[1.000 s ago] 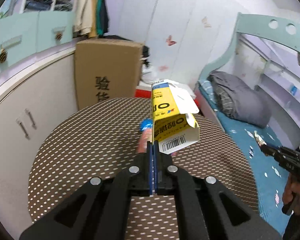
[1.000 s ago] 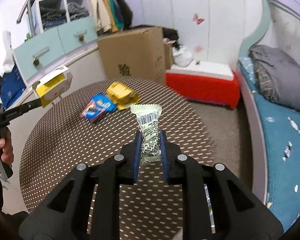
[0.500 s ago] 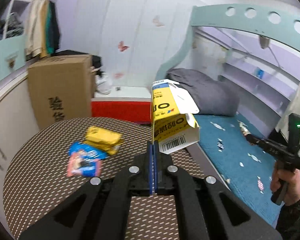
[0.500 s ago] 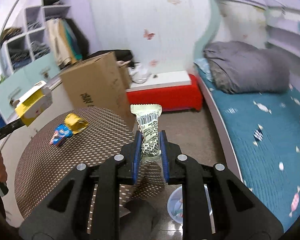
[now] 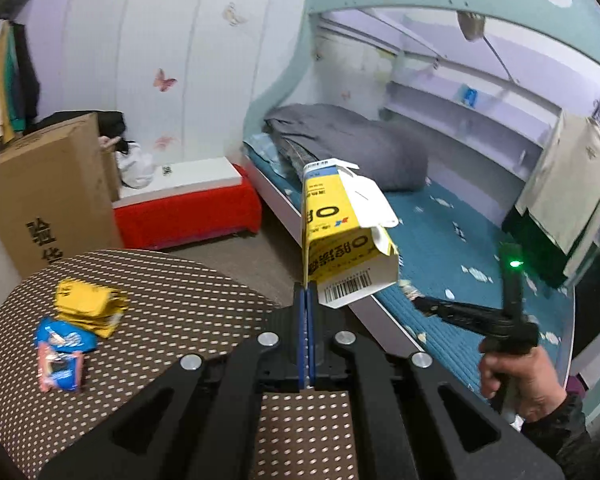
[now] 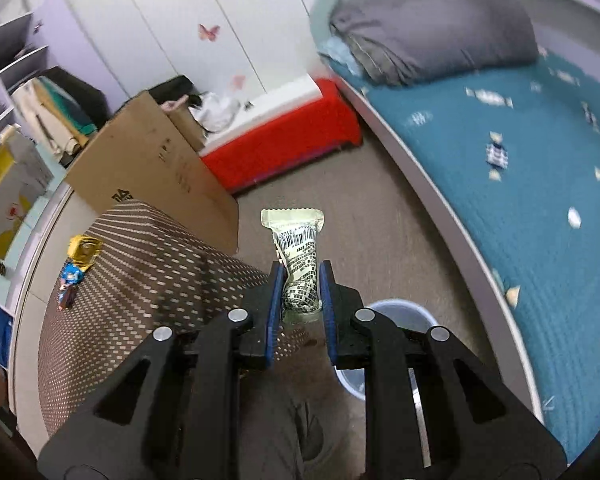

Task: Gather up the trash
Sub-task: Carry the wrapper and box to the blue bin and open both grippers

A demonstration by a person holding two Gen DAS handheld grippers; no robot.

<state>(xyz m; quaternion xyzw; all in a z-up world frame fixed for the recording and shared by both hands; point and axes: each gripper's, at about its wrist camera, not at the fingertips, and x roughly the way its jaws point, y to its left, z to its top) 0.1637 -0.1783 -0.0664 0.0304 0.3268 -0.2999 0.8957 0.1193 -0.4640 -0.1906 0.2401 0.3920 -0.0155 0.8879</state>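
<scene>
My left gripper (image 5: 306, 292) is shut on the edge of an opened yellow carton (image 5: 340, 236), held in the air past the round dotted table (image 5: 180, 292). The right gripper (image 6: 301, 276) holds a pale green barcoded wrapper (image 6: 296, 240) upright between its pads; its jaws are opening and the pads still touch the wrapper. It hangs over the floor beside the table's edge, just above a pale blue bin (image 6: 396, 307). A yellow packet (image 5: 88, 308) and a blue snack packet (image 5: 62, 340) lie on the table. In the left wrist view a hand (image 5: 520, 372) carries the right gripper (image 5: 414, 300).
A large cardboard box (image 5: 48, 200) stands behind the table, with a red-sided box (image 5: 188, 212) beside it. The bed (image 6: 520, 168) with a grey quilt runs along the right. A trouser leg (image 6: 288, 420) is under the right gripper.
Both views swung rightward, from the table toward the bed and floor. The right gripper dropped and the blue bin came into view under it. Both items stayed held.
</scene>
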